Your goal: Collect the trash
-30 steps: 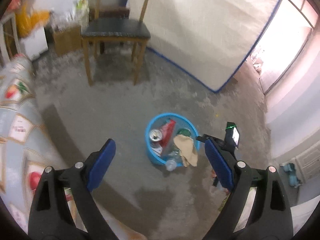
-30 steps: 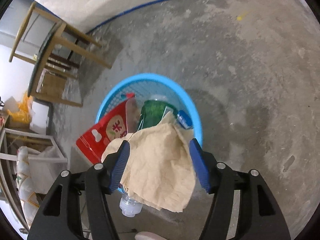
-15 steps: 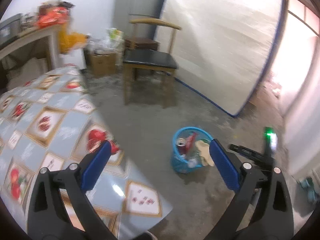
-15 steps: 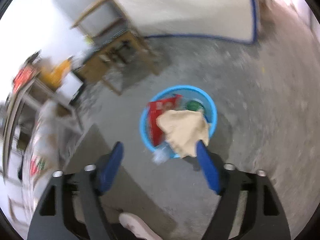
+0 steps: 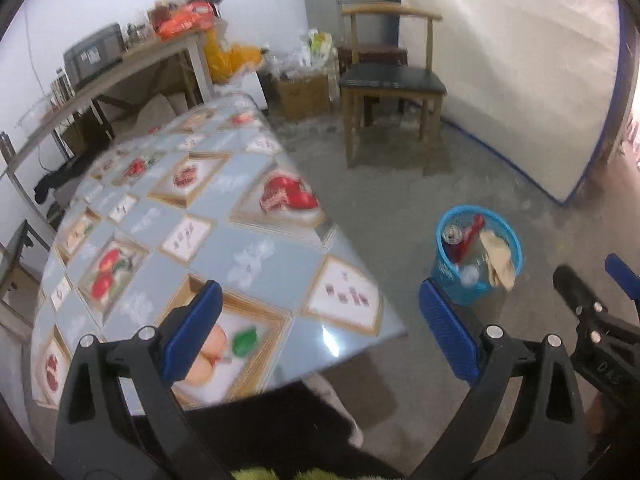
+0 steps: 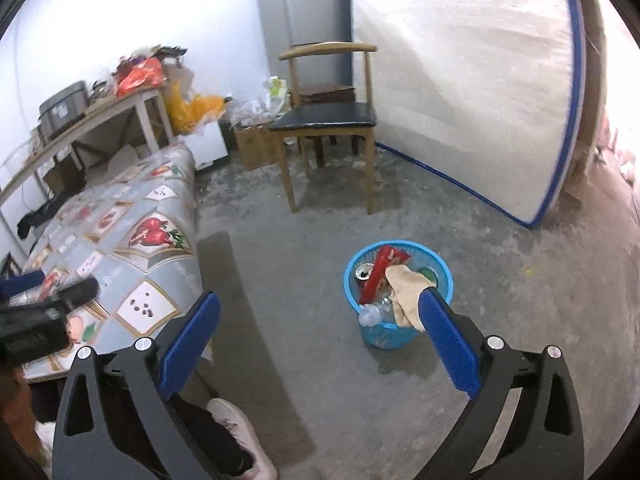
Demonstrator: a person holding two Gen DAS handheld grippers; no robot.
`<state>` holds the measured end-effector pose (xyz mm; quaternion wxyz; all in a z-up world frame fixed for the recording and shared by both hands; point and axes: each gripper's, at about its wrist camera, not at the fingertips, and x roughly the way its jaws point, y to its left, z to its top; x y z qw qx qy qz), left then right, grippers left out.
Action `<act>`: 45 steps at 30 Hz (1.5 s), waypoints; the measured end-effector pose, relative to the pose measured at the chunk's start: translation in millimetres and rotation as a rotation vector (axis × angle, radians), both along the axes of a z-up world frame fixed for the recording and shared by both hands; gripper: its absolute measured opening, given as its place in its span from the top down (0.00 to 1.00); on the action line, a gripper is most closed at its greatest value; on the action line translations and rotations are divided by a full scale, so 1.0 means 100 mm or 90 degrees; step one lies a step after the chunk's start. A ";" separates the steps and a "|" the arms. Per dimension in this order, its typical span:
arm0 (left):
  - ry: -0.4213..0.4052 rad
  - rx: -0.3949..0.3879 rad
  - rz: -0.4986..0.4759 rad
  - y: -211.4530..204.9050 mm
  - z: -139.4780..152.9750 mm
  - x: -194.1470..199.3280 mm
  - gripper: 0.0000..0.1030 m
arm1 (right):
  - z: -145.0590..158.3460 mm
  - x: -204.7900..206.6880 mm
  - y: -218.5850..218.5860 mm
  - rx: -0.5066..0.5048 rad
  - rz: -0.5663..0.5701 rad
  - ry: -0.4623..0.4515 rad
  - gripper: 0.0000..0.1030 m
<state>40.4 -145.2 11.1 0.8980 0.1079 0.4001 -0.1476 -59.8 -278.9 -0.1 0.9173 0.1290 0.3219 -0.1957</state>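
A blue mesh trash basket (image 5: 450, 274) stands on the concrete floor, also in the right wrist view (image 6: 386, 338). It holds a crumpled brown paper (image 6: 404, 286), a red packet (image 6: 382, 268), a drink can (image 6: 363, 272) and a clear plastic bottle (image 6: 374, 310). My left gripper (image 5: 320, 326) is open and empty, raised over the near corner of the table. My right gripper (image 6: 320, 332) is open and empty, high above the floor, left of and nearer than the basket. Each gripper shows at the edge of the other's view.
A table with a fruit-patterned cloth (image 5: 168, 216) fills the left. A wooden chair (image 6: 328, 120) stands beyond the basket, a white mattress (image 6: 460, 80) leans on the right wall. A cluttered shelf (image 5: 120, 68) and boxes (image 5: 300, 88) sit at the back. The person's shoe (image 6: 240, 436) is below.
Both grippers have pulled up and back from the basket. The brown paper that lay between my right fingers now rests in the basket. The table has come into view.
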 end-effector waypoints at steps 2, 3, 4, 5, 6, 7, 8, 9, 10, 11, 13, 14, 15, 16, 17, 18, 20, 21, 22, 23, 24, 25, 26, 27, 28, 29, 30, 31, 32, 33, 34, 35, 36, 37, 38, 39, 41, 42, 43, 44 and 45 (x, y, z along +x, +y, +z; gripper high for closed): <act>0.017 -0.006 0.012 0.04 -0.06 -0.08 0.08 | -0.01 -0.07 0.03 0.018 -0.016 0.007 0.06; 0.028 -0.012 0.015 0.06 -0.08 -0.12 0.08 | -0.03 -0.09 0.05 0.022 -0.022 0.024 0.06; 0.035 -0.016 0.015 0.06 -0.10 -0.16 0.08 | -0.06 -0.11 0.08 0.022 -0.025 0.040 0.06; 0.042 -0.016 0.012 0.07 -0.12 -0.20 0.08 | -0.08 -0.13 0.10 0.017 -0.030 0.056 0.06; 0.045 -0.013 0.009 0.06 -0.13 -0.23 0.08 | -0.11 -0.13 0.11 0.011 -0.034 0.064 0.06; 0.047 -0.010 0.006 0.05 -0.14 -0.26 0.08 | -0.12 -0.14 0.12 0.005 -0.036 0.071 0.06; 0.048 -0.005 0.004 0.04 -0.14 -0.29 0.08 | -0.14 -0.15 0.13 0.000 -0.038 0.075 0.06; 0.049 -0.006 0.004 0.04 -0.13 -0.30 0.08 | -0.14 -0.16 0.14 -0.008 -0.042 0.081 0.06; 0.050 -0.008 0.003 0.03 -0.12 -0.31 0.08 | -0.13 -0.17 0.14 -0.013 -0.042 0.083 0.06; 0.049 -0.011 0.003 0.03 -0.11 -0.33 0.08 | -0.14 -0.16 0.16 -0.018 -0.041 0.083 0.06; 0.047 -0.010 -0.004 0.00 -0.10 -0.35 0.08 | -0.14 -0.16 0.17 -0.032 -0.041 0.091 0.06; 0.048 -0.009 -0.009 -0.02 -0.10 -0.35 0.08 | -0.14 -0.15 0.17 -0.035 -0.042 0.093 0.06; 0.051 -0.008 -0.014 -0.03 -0.11 -0.36 0.08 | -0.14 -0.15 0.16 -0.035 -0.044 0.094 0.06; 0.054 -0.008 -0.018 -0.05 -0.11 -0.36 0.08 | -0.14 -0.14 0.16 -0.032 -0.045 0.097 0.06; 0.058 -0.007 -0.020 -0.06 -0.11 -0.37 0.08 | -0.15 -0.14 0.15 -0.028 -0.047 0.101 0.06; 0.062 -0.007 -0.023 -0.06 -0.13 -0.37 0.08 | -0.15 -0.13 0.16 -0.027 -0.048 0.104 0.06; 0.068 -0.004 -0.024 -0.06 -0.14 -0.37 0.08 | -0.17 -0.12 0.17 -0.025 -0.051 0.111 0.06; 0.071 -0.003 -0.025 -0.05 -0.15 -0.36 0.08 | -0.19 -0.13 0.18 -0.024 -0.053 0.115 0.06; 0.074 -0.002 -0.024 -0.04 -0.16 -0.36 0.08 | -0.19 -0.14 0.18 -0.022 -0.056 0.119 0.06; 0.076 -0.002 -0.024 -0.03 -0.17 -0.35 0.08 | -0.20 -0.14 0.19 -0.019 -0.058 0.121 0.06; 0.078 -0.002 -0.023 -0.02 -0.17 -0.34 0.08 | -0.20 -0.15 0.19 -0.020 -0.060 0.122 0.06; 0.079 -0.001 -0.023 -0.02 -0.18 -0.34 0.08 | -0.20 -0.14 0.19 -0.021 -0.062 0.124 0.06; 0.079 -0.002 -0.022 -0.01 -0.18 -0.34 0.08 | -0.20 -0.15 0.21 -0.024 -0.066 0.126 0.06; 0.079 -0.002 -0.021 0.01 -0.17 -0.34 0.08 | -0.19 -0.15 0.21 -0.026 -0.068 0.126 0.06; 0.078 -0.003 -0.020 0.02 -0.17 -0.34 0.08 | -0.19 -0.15 0.22 -0.028 -0.070 0.127 0.06; 0.077 -0.004 -0.019 0.03 -0.17 -0.33 0.08 | -0.18 -0.15 0.22 -0.030 -0.072 0.127 0.06; 0.077 -0.004 -0.020 0.04 -0.16 -0.33 0.08 | -0.18 -0.16 0.22 -0.031 -0.075 0.128 0.06; 0.078 -0.004 -0.020 0.05 -0.16 -0.33 0.08 | -0.17 -0.17 0.23 -0.033 -0.077 0.128 0.06; 0.078 -0.004 -0.020 0.06 -0.16 -0.33 0.08 | -0.17 -0.17 0.23 -0.034 -0.079 0.129 0.06; 0.078 -0.005 -0.020 0.06 -0.16 -0.33 0.08 | -0.16 -0.18 0.23 -0.036 -0.081 0.129 0.06; 0.078 -0.004 -0.017 0.06 -0.16 -0.33 0.08 | -0.15 -0.19 0.24 -0.038 -0.083 0.130 0.06; 0.077 -0.005 -0.016 0.08 -0.16 -0.34 0.08 | -0.14 -0.20 0.25 -0.041 -0.086 0.129 0.06; 0.076 -0.006 -0.013 0.10 -0.15 -0.34 0.08 | -0.13 -0.21 0.24 -0.043 -0.087 0.130 0.06; 0.074 -0.007 -0.011 0.12 -0.14 -0.34 0.08 | -0.12 -0.22 0.24 -0.045 -0.090 0.131 0.06; 0.071 -0.007 -0.008 0.14 -0.14 -0.34 0.08 | -0.11 -0.23 0.24 -0.046 -0.093 0.131 0.06; 0.066 -0.006 -0.002 0.17 -0.12 -0.33 0.08 | -0.11 -0.25 0.23 -0.047 -0.099 0.131 0.06; 0.059 -0.006 0.010 0.21 -0.10 -0.33 0.08 | -0.10 -0.27 0.23 -0.048 -0.106 0.132 0.06; 0.057 -0.007 0.014 0.24 -0.10 -0.33 0.08 | -0.09 -0.28 0.22 -0.050 -0.110 0.132 0.06; 0.056 -0.007 0.017 0.25 -0.09 -0.33 0.08 | -0.08 -0.29 0.22 -0.051 -0.113 0.131 0.06; 0.056 -0.006 0.020 0.27 -0.09 -0.32 0.08 | -0.08 -0.30 0.22 -0.052 -0.116 0.130 0.06; 0.057 -0.005 0.023 0.29 -0.10 -0.32 0.08 | -0.07 -0.30 0.22 -0.052 -0.119 0.130 0.06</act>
